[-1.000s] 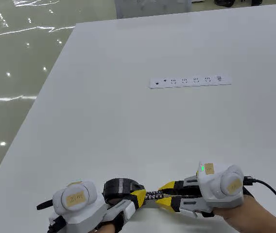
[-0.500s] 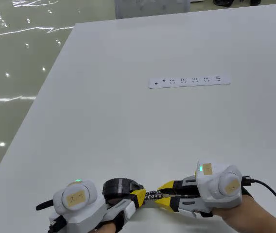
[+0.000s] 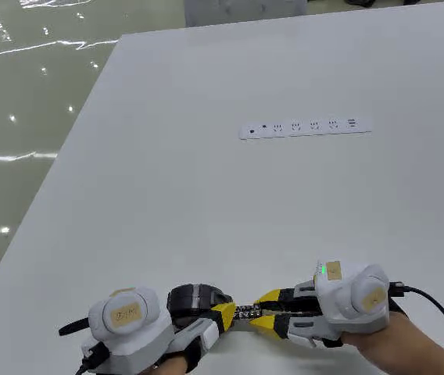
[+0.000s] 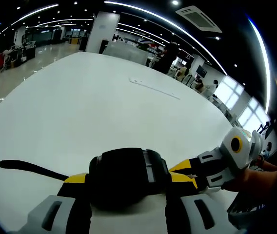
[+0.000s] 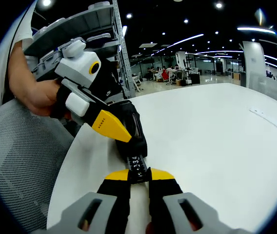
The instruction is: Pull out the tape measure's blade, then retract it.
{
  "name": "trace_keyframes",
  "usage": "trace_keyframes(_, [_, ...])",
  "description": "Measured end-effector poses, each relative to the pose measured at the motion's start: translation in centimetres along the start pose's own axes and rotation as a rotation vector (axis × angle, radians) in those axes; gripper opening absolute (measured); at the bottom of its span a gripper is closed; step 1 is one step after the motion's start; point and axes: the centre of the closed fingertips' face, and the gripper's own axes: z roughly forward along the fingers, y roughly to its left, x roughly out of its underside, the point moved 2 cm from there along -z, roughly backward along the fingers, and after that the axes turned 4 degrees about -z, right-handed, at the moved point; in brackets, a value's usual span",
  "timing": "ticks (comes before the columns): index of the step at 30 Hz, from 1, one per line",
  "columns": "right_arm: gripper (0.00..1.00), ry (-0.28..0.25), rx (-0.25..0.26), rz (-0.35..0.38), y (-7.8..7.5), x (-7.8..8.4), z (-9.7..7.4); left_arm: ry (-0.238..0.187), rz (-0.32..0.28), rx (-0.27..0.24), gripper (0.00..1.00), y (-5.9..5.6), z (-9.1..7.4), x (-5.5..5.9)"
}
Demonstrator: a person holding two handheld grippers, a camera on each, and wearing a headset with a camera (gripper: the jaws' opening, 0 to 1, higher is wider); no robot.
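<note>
The black tape measure (image 3: pixel 197 301) is sitting at the 6 o'clock edge of the white desk (image 3: pixel 206 195) in the head view, and the left gripper (image 4: pixel 128 181) is clamping its case, yellow-tipped fingers (image 4: pixel 76 179) pressing in on either side. A short stretch of blade (image 5: pixel 137 167) is sticking out of the case toward 3 o'clock, its printed numerals showing in the right gripper view. The right gripper (image 5: pixel 139 175) is pinching that blade, its fingers closed on it just beside the case's mouth. The two grippers are facing each other tip to tip, very near one another. A thin black cord (image 4: pixel 29 169) is lying on the desk at 9 o'clock of the case in the left gripper view. A white power strip (image 3: pixel 304 127) is lying well apart, toward 1 o'clock across the desk
</note>
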Motion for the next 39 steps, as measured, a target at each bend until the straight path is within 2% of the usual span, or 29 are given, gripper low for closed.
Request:
trace_keyframes(10, [0.11, 0.003, -0.012, 0.008, 0.5, -0.1, 1.0, 0.002, 0.019, 0.011, 0.58, 0.0, 0.0, 0.1])
trace_keyframes(13, [0.11, -0.004, -0.012, 0.008, 0.4, -0.3, 1.2, 0.000, 0.001, 0.016, 0.58, 0.1, -0.1, 0.0])
trace_keyframes(27, [0.11, 0.008, -0.034, -0.006, 0.5, -0.6, 2.2, 0.007, 0.002, 0.019, 0.58, 0.1, 0.0, 0.0])
trace_keyframes(39, [0.12, 0.016, -0.041, -0.015, 0.6, -0.3, 2.3, 0.008, 0.029, 0.013, 0.59, 0.0, 0.1, 0.1])
